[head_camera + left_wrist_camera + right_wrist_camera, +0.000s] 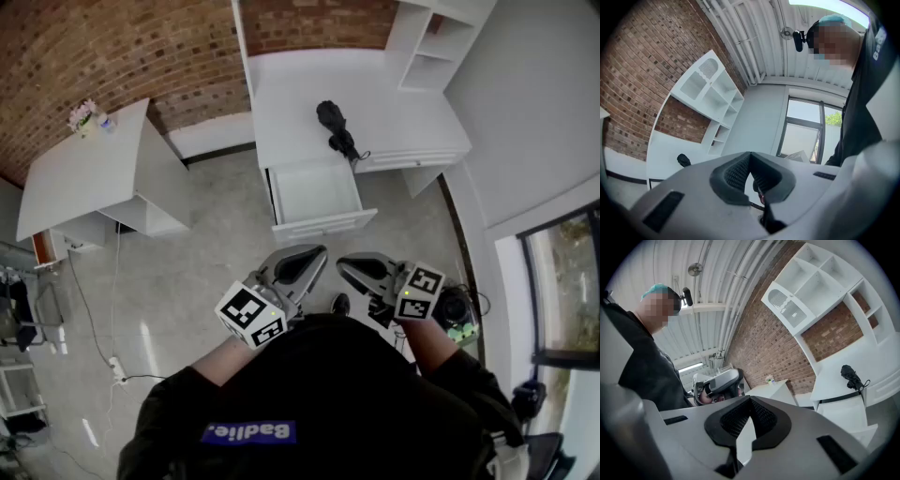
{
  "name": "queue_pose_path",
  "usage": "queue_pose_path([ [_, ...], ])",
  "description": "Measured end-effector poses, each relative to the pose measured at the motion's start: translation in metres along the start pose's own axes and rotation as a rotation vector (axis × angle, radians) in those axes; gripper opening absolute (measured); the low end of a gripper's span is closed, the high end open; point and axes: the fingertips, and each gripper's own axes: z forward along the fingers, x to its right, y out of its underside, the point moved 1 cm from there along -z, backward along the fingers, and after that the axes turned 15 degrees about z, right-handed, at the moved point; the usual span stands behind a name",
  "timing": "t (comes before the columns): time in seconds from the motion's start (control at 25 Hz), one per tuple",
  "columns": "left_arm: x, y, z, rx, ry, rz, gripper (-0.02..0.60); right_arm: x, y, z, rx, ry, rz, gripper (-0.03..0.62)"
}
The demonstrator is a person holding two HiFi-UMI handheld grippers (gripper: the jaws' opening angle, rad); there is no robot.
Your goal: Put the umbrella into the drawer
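The umbrella (pixel 336 127) is black against the white desk (pixel 300 84) and its white drawer (pixel 317 192), with a red-brown brick-patterned wall (pixel 112 47) behind and a pale grey floor (pixel 216 216) below. The left gripper (pixel 317 253) and right gripper (pixel 343 264) have light grey shells and black textured pads (pixel 736 173), and each bears a cube (pixel 251 316) of black-and-white square markers. The person's top (pixel 319 394) is black with a purple patch lettered in white.

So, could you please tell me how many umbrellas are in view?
1: a black folded umbrella lies on the white desk, just behind the open drawer; others could be hidden from view.
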Motion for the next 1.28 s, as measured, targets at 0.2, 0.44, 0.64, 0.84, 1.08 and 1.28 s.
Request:
queue_pose_path([
  [0.2,0.004,-0.004,-0.002,-0.010,-0.011,-0.021,0.002,-0.005,-0.001,-0.001,0.001,-0.004,-0.018,0.028],
  [0.44,0.008,-0.005,-0.008,-0.011,-0.012,-0.017,0.002,-0.009,0.003,-0.001,-0.003,-0.001,-0.013,0.028],
  [0.64,0.008,-0.005,-0.016,-0.001,-0.020,-0.009,0.002,-0.012,0.008,0.005,-0.032,-0.003,-0.038,0.029],
  [0.84,0.006,-0.007,-0.031,0.007,-0.035,-0.019,0.002,-0.018,0.016,0.017,-0.053,0.005,-0.045,0.029],
  [1.08,0.003,-0.003,-0.044,0.019,-0.046,-0.018,0.002,-0.015,0.021,0.025,-0.055,0.017,-0.036,0.029],
  [1.28,-0.010,-0.006,-0.044,0.010,-0.067,-0.019,0.002,-0.007,0.013,0.033,-0.057,0.013,-0.031,0.029],
])
